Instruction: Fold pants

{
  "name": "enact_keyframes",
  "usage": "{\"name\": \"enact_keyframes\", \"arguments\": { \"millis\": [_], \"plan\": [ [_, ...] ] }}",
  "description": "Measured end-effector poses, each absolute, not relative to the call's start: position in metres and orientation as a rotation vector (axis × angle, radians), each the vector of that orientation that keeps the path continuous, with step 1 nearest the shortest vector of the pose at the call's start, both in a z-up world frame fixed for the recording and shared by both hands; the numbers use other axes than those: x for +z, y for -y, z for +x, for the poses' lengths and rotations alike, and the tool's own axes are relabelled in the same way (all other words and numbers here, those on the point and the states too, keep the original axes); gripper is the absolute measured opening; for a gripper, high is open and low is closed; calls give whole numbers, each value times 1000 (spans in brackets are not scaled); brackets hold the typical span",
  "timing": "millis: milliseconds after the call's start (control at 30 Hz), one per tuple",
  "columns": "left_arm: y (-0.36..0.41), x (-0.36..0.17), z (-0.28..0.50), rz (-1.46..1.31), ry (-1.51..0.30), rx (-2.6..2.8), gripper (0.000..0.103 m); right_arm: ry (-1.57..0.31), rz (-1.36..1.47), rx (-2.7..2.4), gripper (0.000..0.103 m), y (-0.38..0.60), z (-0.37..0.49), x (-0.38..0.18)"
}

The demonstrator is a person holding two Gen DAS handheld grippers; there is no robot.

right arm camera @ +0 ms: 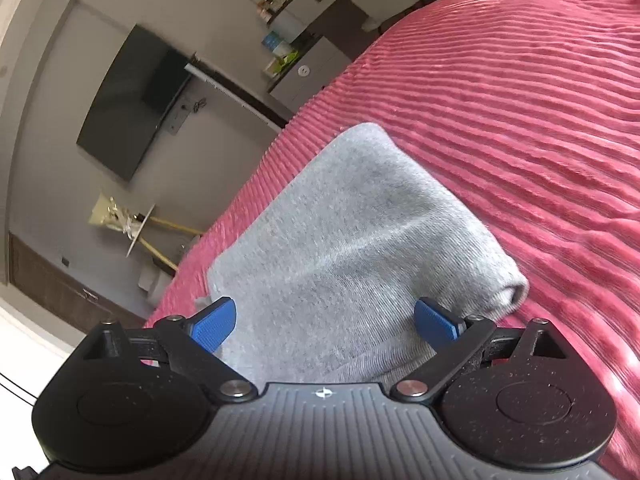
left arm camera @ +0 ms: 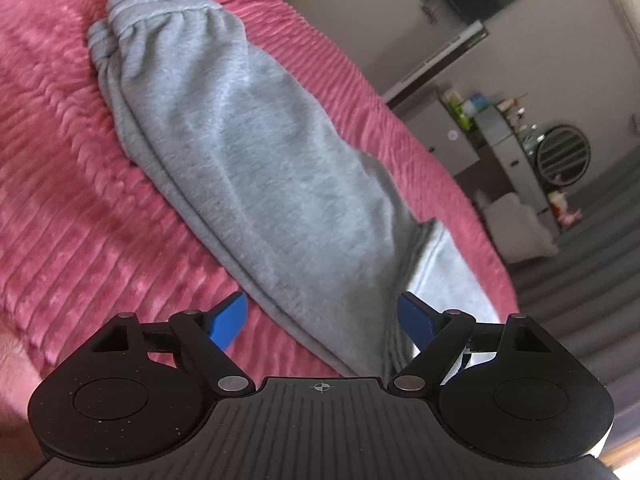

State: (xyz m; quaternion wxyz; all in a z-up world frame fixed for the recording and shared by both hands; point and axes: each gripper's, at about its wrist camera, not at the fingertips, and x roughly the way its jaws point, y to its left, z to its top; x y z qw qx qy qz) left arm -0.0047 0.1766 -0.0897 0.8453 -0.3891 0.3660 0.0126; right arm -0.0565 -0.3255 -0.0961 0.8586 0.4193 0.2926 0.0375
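Note:
Grey sweatpants [left arm camera: 256, 152] lie folded lengthwise on a pink ribbed bedspread [left arm camera: 60, 208], waistband at the far end. My left gripper [left arm camera: 322, 318] is open, its blue fingers [left arm camera: 230, 320] on either side of the near leg end, just above it. In the right wrist view the grey pants [right arm camera: 352, 240] lie as a thick fold with a rounded edge at right. My right gripper [right arm camera: 324, 326] is open, blue fingers [right arm camera: 436, 326] straddling the near part of the fabric. Neither holds anything.
The pink bedspread [right arm camera: 520, 120] covers the bed all around. Beyond its edge are a wall TV [right arm camera: 132, 100], a dresser with small items [left arm camera: 500, 132], a round mirror [left arm camera: 562, 152] and a gold-legged side table [right arm camera: 140, 232].

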Motion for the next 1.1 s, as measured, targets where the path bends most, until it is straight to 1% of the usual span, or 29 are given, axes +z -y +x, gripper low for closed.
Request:
{"name": "enact_keyframes", "arguments": {
  "millis": [67,100,133,200,233,367,467,533,567,633,667,700,733,767,833,900,1000,1100],
  "plan": [
    [-180,-92,-10,-850,-774,20,87,-613,866,79,84,324,-60,-91],
    [-182,-93,-11,-869,-777,17,87,-606,858,89,68,322,-61,-89],
    [-184,-94,-13,-887,-780,15,87,-607,854,101,58,320,-60,-87],
    [-187,-95,-15,-910,-784,18,87,-636,836,100,52,310,-55,-84],
    [-187,-97,-16,-916,-781,13,88,-657,821,108,50,302,-51,-84],
    [-188,-104,-12,-949,-784,-6,89,-717,729,184,50,264,-38,-85],
    [-189,-113,-3,-965,-814,20,89,-848,633,269,50,226,-21,-99],
    [-193,-117,0,-997,-816,40,89,-851,653,389,50,216,-19,-103],
    [-196,-120,1,-1017,-811,43,89,-837,709,433,50,221,-19,-103],
    [-203,-124,4,-1062,-810,54,89,-773,760,395,52,239,-22,-100],
    [-208,-125,6,-1078,-806,57,89,-733,710,335,54,247,-25,-97],
    [-212,-126,8,-1092,-800,64,89,-704,609,259,59,252,-29,-94],
    [-218,-126,11,-1102,-790,73,89,-692,489,177,59,255,-31,-93],
    [-223,-127,14,-1106,-780,86,89,-701,497,126,60,261,-31,-94],
    [-234,-128,22,-1107,-774,105,89,-696,602,156,75,272,-29,-99],
    [-248,-127,34,-1076,-769,112,89,-689,626,186,85,272,-28,-102],
    [-271,-126,47,-1021,-749,132,89,-696,512,207,97,251,-26,-100],
    [-296,-128,51,-1034,-726,155,89,-706,425,206,97,237,-22,-99]
  ]
}}
